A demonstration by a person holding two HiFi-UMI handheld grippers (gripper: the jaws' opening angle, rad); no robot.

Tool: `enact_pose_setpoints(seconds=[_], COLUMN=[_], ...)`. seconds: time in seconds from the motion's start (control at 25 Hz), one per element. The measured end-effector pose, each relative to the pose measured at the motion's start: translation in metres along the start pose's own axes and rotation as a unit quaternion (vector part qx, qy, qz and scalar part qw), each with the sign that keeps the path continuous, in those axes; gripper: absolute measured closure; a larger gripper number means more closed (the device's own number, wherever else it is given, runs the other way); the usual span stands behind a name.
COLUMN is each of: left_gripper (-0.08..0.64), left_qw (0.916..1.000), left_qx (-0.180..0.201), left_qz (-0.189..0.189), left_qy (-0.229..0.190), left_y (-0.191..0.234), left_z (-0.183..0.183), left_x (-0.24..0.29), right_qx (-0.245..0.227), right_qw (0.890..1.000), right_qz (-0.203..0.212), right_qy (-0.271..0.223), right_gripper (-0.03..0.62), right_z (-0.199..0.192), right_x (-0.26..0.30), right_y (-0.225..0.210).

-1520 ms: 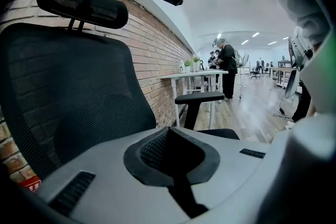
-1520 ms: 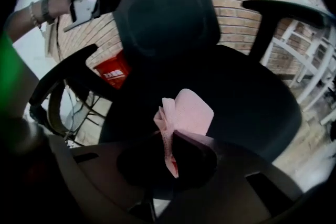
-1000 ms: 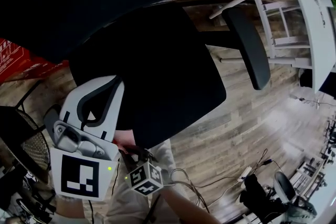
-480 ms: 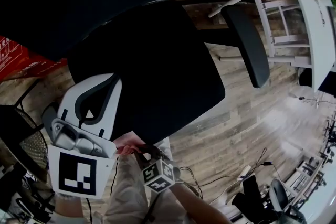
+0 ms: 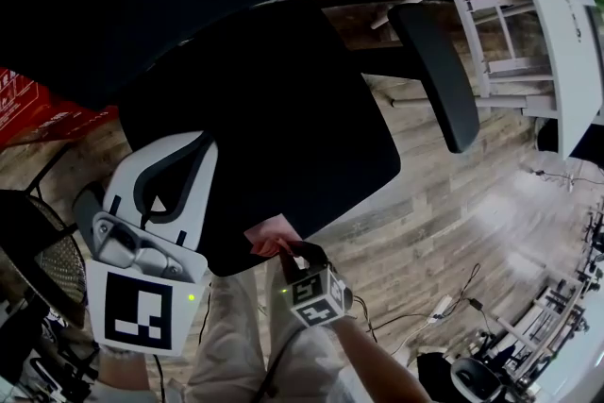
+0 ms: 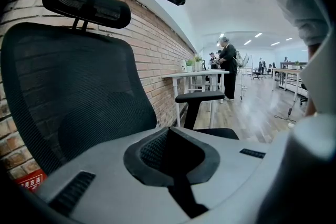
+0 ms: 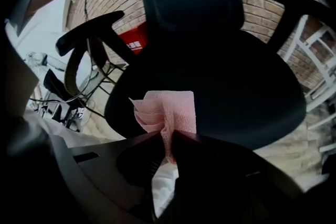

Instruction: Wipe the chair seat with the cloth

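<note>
The black chair seat (image 5: 264, 118) fills the middle of the head view, with its backrest dark above. My right gripper (image 5: 286, 250) is at the seat's front edge, shut on a pink cloth (image 5: 267, 241). In the right gripper view the cloth (image 7: 168, 107) sticks up from the jaws of that gripper (image 7: 169, 135), just short of the seat (image 7: 226, 81). My left gripper (image 5: 206, 144) is white and hovers over the seat's left side. Its jaws meet at the tip (image 6: 169, 128) with nothing between them, facing the mesh backrest (image 6: 68, 92).
An armrest (image 5: 436, 80) juts out on the seat's right, another (image 7: 86, 31) on its left. A white table (image 5: 557, 33) stands at the right, a red box (image 5: 28, 104) at the left and a second mesh chair (image 5: 33, 250) at the lower left. Cables (image 5: 444, 302) lie on the wood floor.
My right gripper has moved up and to the right with the cloth, from beside my leg to the seat's front edge. The left gripper has hardly moved.
</note>
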State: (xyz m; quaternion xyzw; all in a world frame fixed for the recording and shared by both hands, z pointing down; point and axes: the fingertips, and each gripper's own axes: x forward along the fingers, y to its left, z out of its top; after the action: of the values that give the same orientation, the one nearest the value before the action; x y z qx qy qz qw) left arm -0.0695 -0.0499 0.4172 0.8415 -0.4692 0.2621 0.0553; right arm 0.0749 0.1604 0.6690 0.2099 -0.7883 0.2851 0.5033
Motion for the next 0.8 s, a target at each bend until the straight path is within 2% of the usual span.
enact_pose_setpoints(seconds=[0.16,0.32,0.56,0.8], left_gripper=[0.541,0.541,0.541,0.541], left_qw=[1.0,1.0,1.0,0.9999], left_qx=[0.003,0.005,0.007,0.009], left_qz=[-0.002,-0.004,-0.005,-0.008], left_qy=[-0.001,-0.003,0.0,0.0], left_y=[-0.005,-0.008,-0.015,-0.022], left_z=[0.006,0.01,0.013,0.018], left_x=[0.0,0.002,0.008,0.013], right_qx=[0.042,0.079,0.131,0.148], right_qw=[0.997,0.99,0.968,0.95], right_qz=[-0.059,-0.12,-0.214,-0.273], right_qy=[0.003,-0.002,-0.003,-0.013], right_gripper=[0.535,0.535,0.535,0.535], right_z=[-0.015,-0.024,-0.039,-0.037], right_x=[-0.015,-0.031,-0.058,-0.083], right_y=[-0.052,-0.111,-0.202,-0.256])
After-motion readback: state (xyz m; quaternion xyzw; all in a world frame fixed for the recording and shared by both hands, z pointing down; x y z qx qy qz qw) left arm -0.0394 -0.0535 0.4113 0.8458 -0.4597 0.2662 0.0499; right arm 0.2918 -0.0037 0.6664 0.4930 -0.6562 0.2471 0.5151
